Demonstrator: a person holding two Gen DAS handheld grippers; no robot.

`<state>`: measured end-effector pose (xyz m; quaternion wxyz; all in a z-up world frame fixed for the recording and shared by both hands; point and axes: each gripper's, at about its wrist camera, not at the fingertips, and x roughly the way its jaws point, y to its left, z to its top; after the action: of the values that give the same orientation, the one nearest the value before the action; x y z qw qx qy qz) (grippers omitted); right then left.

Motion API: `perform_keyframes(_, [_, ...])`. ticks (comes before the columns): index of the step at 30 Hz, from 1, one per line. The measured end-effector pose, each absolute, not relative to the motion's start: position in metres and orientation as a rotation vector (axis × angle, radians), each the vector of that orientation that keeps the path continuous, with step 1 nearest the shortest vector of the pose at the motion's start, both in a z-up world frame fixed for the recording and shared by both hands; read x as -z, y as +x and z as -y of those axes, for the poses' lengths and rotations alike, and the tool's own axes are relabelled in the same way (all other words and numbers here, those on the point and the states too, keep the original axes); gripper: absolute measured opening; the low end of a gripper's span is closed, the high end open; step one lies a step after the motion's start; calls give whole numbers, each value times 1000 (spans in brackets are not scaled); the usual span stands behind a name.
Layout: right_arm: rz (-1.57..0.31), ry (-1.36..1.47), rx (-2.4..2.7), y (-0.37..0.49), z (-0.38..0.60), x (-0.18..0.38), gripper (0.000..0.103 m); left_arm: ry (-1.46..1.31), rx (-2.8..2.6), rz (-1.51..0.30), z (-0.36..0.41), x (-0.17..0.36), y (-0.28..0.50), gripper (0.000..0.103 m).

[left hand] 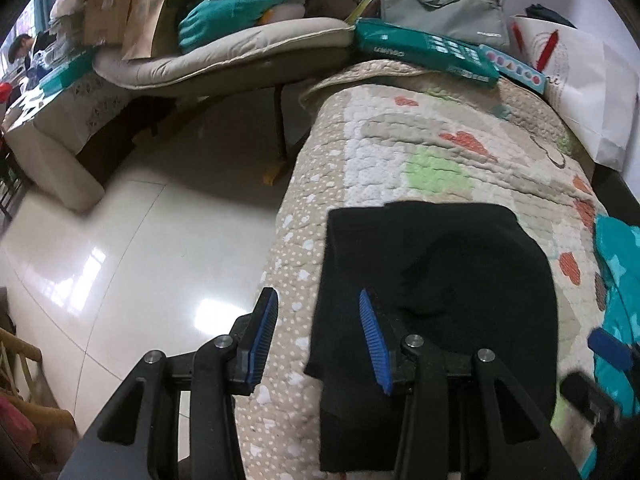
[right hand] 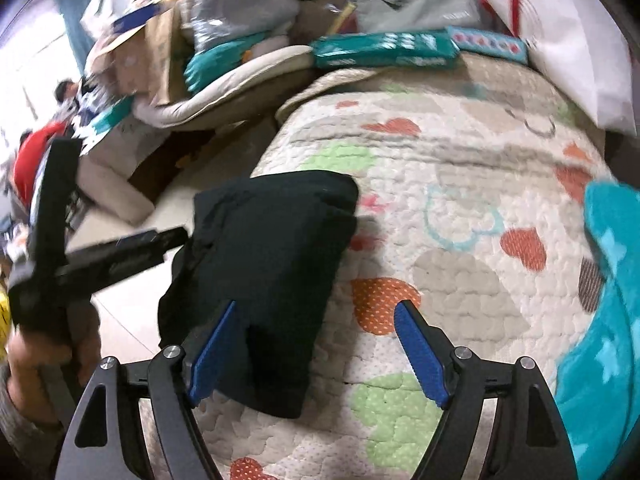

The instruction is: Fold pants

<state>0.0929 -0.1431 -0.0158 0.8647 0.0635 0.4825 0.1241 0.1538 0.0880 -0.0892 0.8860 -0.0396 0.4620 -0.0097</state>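
The black pants [left hand: 436, 280], soft fabric folded into a compact rectangular bundle, lie on the left edge of a padded surface covered by a cream quilted blanket with red hearts and green patches [left hand: 420, 140]; the bundle's near left corner hangs slightly past that edge. In the right wrist view the pants [right hand: 264, 264] show stacked layers along their far right corner.

The left gripper [left hand: 320, 340] has its blue ribbed fingers spread apart and holds nothing; one finger sits over the blanket's edge, the other over the pants. The right gripper [right hand: 316, 352] is likewise spread wide with nothing between its fingers, its left finger above the near end of the pants, its right finger above the quilt.

A teal fleece cloth with lighter stars [right hand: 608, 300] lies at the blanket's right edge. At the far edge a long green box [left hand: 424, 50] rests beside a slim blue box with coloured dots [left hand: 514, 64], and a white paper bag with red print [left hand: 576, 92] stands at the far right corner. Behind them stands a grey fabric laptop bag with handles [left hand: 440, 4].

Left of the blanket the floor is glossy pale tile [left hand: 120, 240]. Across it a beige cushioned lounger [left hand: 224, 56] carries a teal pillow [left hand: 224, 16] and brown cardboard boxes [left hand: 116, 8].

The right wrist view alone shows the person's left hand [right hand: 48, 360] wrapped around the black handle of the left gripper's body; that view is blurred. The left wrist view alone shows a person's dark-haired head [left hand: 20, 46] at the far left of the room.
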Motion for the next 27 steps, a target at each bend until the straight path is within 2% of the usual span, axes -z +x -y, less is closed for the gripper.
perform_keyframes(4, [-1034,236,-250,94,159,24,84,-85,46,-961,-82,89,145,45])
perform_keyframes(7, [-1038,302,-264,96,167,26,84,-187,90,-1006,-94,94,145,47])
perform_keyframes(13, [-1069,447,-310,120,175,37,88,-714,186,-1173,-162,137,158,52])
perform_keyframes(15, [-1088,499,-321,131,175,47,89,-795,211,-1191,-172,147,159,53])
perform_keyframes(20, [-1152,610,-360,152,167,72,91,-672,282,-1180,-146,140,157,60])
perform_keyframes(24, [-1200,614,-392,164,153,89,93,-551,272,-1221,-117,149,160,74])
perform_keyframes(27, [-1212,614,-400,172,146,97,95,-503,278,-1253,-102,159,160,75])
